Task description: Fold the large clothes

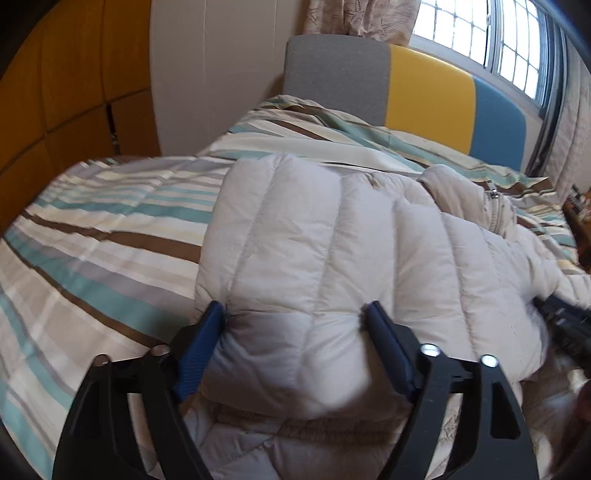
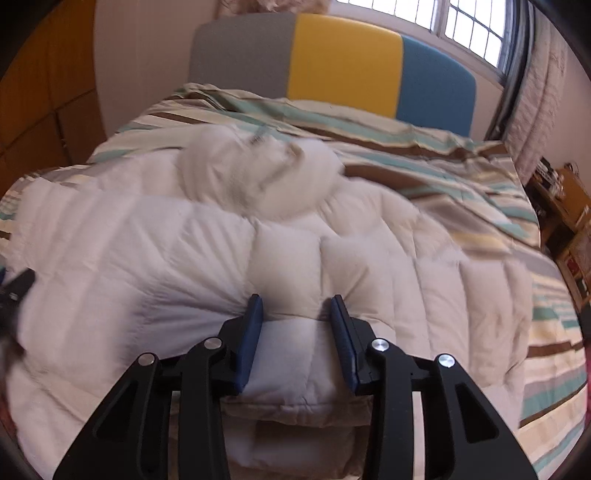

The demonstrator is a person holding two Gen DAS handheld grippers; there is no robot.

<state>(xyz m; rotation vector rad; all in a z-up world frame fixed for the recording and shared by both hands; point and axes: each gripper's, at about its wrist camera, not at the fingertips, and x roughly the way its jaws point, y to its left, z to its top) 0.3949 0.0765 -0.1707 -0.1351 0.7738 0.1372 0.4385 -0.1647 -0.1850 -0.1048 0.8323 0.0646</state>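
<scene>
Looking down over a bed from two cameras, each along a pair of black fingers with blue pads. Lying across the striped bedspread (image 1: 92, 221) in cream, teal and brown: a puffy off-white quilted jacket (image 1: 314, 229), folded over on itself so that a thick rounded edge faces the cameras. Seen from the left camera, left gripper (image 1: 295, 308) spread wide across that near folded edge, a fat bulge of jacket filling the whole gap and touching both pads, with a small pucker in the cloth at the left-hand pad; impossible to tell whether squeezed or only resting there. Collar and zip (image 1: 491, 199) lying farther back, toward the right. Seen from the right camera, right gripper (image 2: 295, 301) set narrow on another part of the same near edge, pinching a ridge of jacket between its pads, creases fanning out from the left-hand pad. Rest of the jacket stretching away beyond the jaws, with a blurred, bunched lump near its far side. Behind the bed, a headboard (image 1: 428, 88) in grey, yellow and blue panels, and a barred window (image 1: 480, 33) above it.
</scene>
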